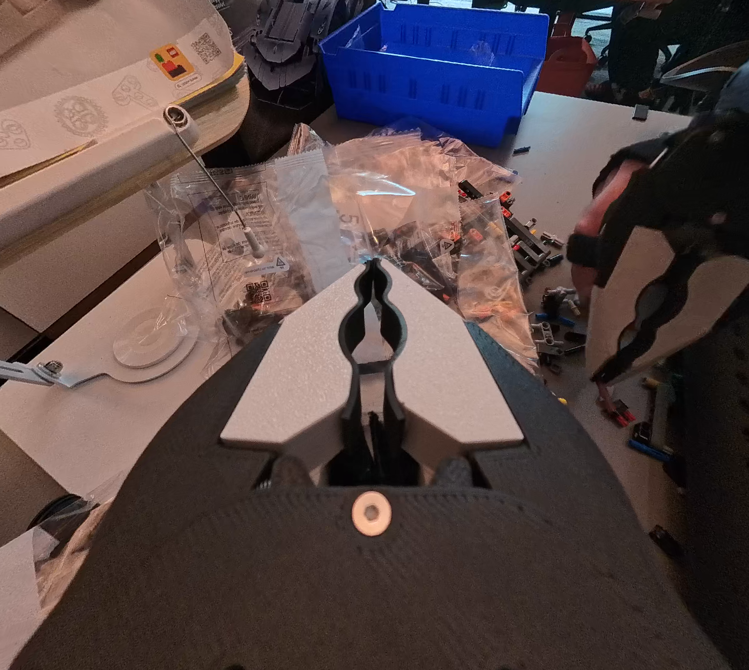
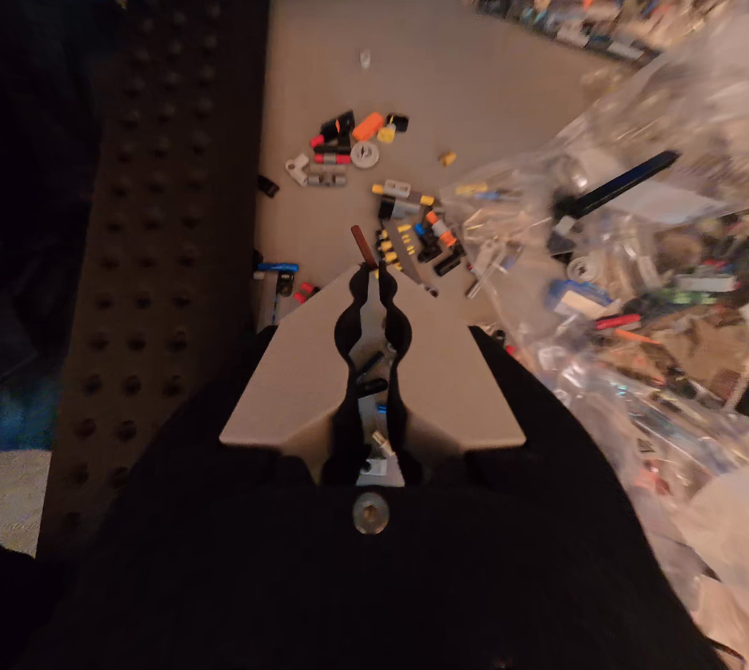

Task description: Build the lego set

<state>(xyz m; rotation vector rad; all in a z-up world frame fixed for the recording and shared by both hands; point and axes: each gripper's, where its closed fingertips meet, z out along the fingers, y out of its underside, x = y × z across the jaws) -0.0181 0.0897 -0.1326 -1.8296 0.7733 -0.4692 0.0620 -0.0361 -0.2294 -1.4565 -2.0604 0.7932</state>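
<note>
My left gripper is shut and empty, its tips just in front of a pile of clear plastic bags of lego parts. My right gripper is shut on a thin reddish-brown axle that sticks up past its tips, above loose small parts on the grey table. It also shows at the right of the left wrist view, tips down near loose parts with a red rod at them. A partly built dark frame lies beside the bags.
A blue bin stands at the back. The lego box and an open instruction book on a white stand are at the left. A dark studded mat lies along the table's edge. More bags lie on the right. Across from one pair of fingers to the other is roughly 20 cm.
</note>
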